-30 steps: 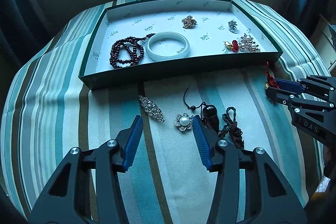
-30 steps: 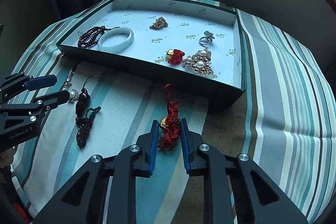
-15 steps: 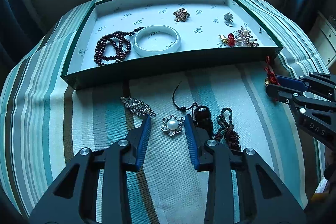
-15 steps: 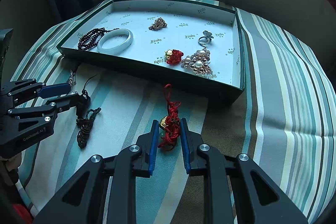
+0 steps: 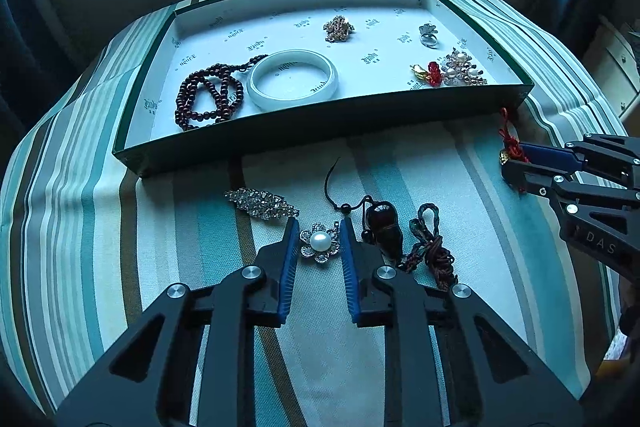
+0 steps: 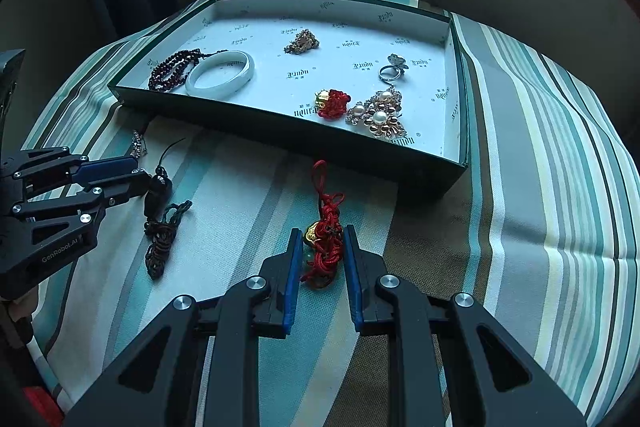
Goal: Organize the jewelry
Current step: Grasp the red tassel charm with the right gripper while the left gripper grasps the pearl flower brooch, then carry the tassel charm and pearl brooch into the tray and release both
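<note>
1. A table draped in a striped teal, white and brown cloth (image 5: 100, 227) carries a shallow dark green tray (image 5: 320, 119) with a white printed lining.
2. Inside the tray lie a string of dark red beads (image 5: 208, 99) touching a white bangle (image 5: 293, 79), a small gold brooch (image 5: 338, 28), a silver ring (image 5: 429, 35), a small red knot charm (image 5: 432, 73) and, just beside it, a pearl cluster brooch (image 5: 460, 69).
3. On the cloth in front of the tray, the left gripper (image 5: 319, 245) sits low with its blue-padded fingers narrowed around a pearl flower brooch (image 5: 319, 242); whether the pads touch it cannot be told.
4. Just left of that brooch lies a long rhinestone clip (image 5: 260, 202). Just right lies a dark pendant (image 5: 382, 227) on a black cord, with a braided brown cord (image 5: 434, 247) bunched beside it.
5. Farther right, near the tray's front corner, the right gripper (image 6: 322, 247) has its fingers narrowed around a red knotted tassel (image 6: 326, 235) with a gold bead, which lies on the cloth. The pads look close to it or lightly touching; a firm grip cannot be confirmed.
</note>
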